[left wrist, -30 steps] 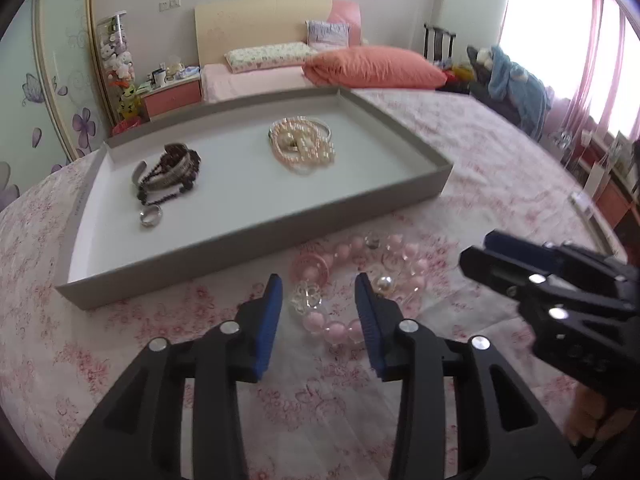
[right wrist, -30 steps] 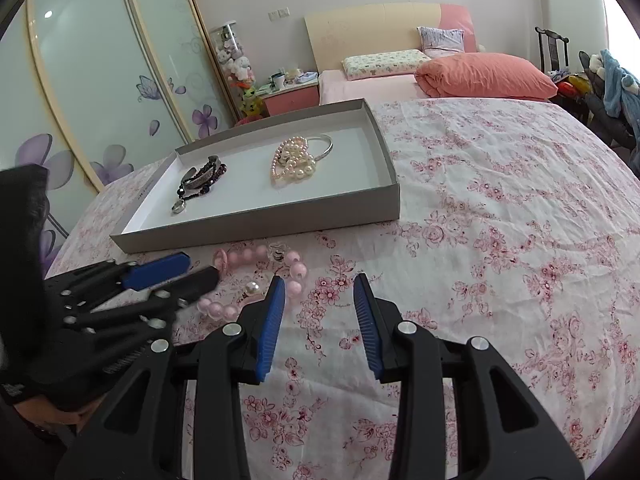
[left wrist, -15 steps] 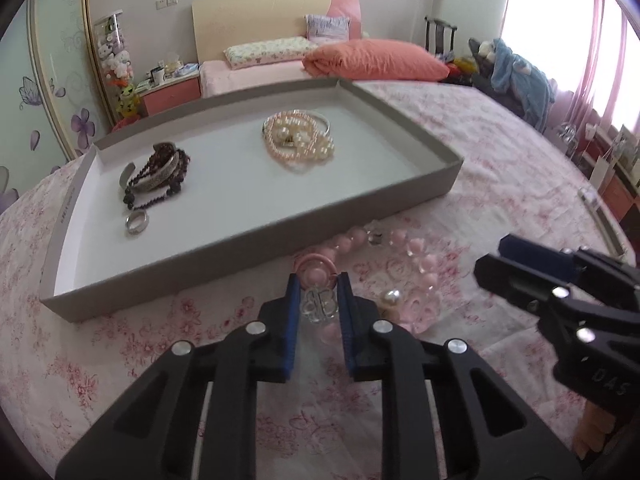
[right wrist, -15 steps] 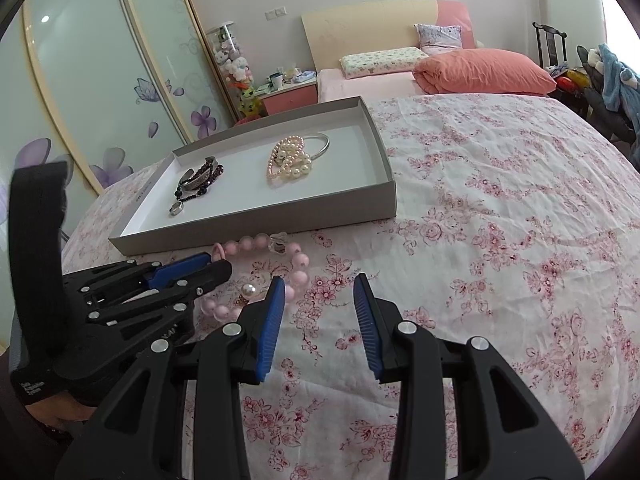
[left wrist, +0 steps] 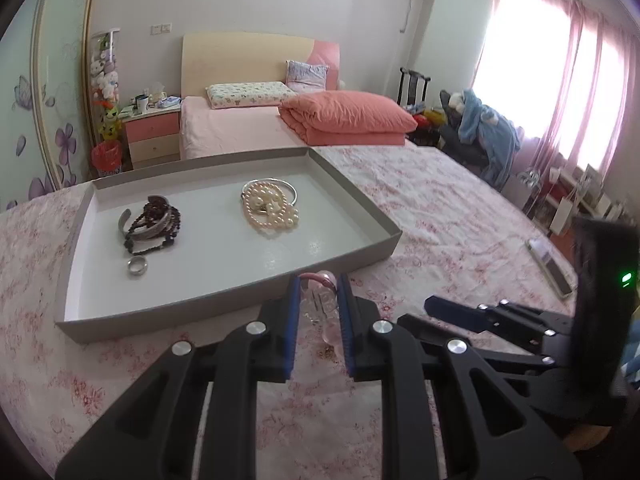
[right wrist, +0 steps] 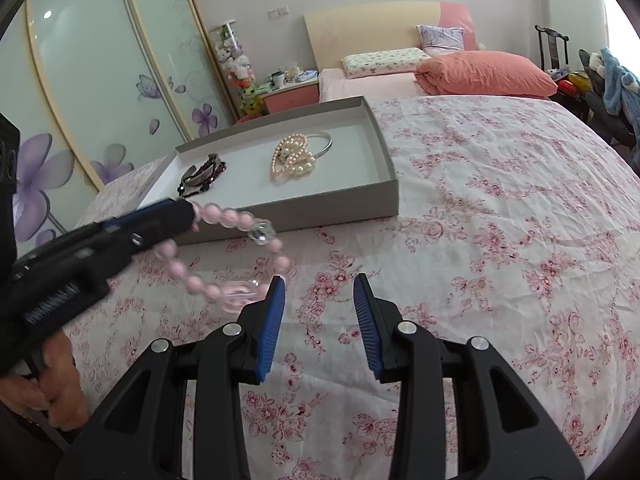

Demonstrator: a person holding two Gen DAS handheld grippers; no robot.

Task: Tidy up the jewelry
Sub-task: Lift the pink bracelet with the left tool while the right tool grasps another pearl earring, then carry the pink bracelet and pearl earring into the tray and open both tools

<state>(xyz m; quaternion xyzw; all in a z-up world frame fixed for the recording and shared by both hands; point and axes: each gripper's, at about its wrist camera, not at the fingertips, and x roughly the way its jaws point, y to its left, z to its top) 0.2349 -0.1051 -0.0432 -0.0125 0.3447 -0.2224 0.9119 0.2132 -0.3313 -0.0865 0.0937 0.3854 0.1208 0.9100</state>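
Observation:
My left gripper (left wrist: 319,292) is shut on a pink bead bracelet (left wrist: 320,300) with clear crystal beads and holds it above the floral bedspread, just in front of the grey tray (left wrist: 224,304). In the right wrist view the bracelet (right wrist: 232,256) hangs in a loop from the left gripper (right wrist: 188,214). In the tray lie a pearl strand (left wrist: 270,208) with a silver bangle, a dark bead bundle (left wrist: 154,220) and a silver ring (left wrist: 137,267). My right gripper (right wrist: 320,300) is open and empty over the bedspread, right of the bracelet.
The tray (right wrist: 320,208) lies on a bed with a pink floral cover (right wrist: 500,240). A second bed with an orange quilt (left wrist: 348,118) stands behind. A flat remote-like object (left wrist: 550,266) lies at the right of the bed.
My left gripper closed on the pink bracelet and lifted it off the bedspread toward the tray's front wall. The right gripper stayed open and barely moved.

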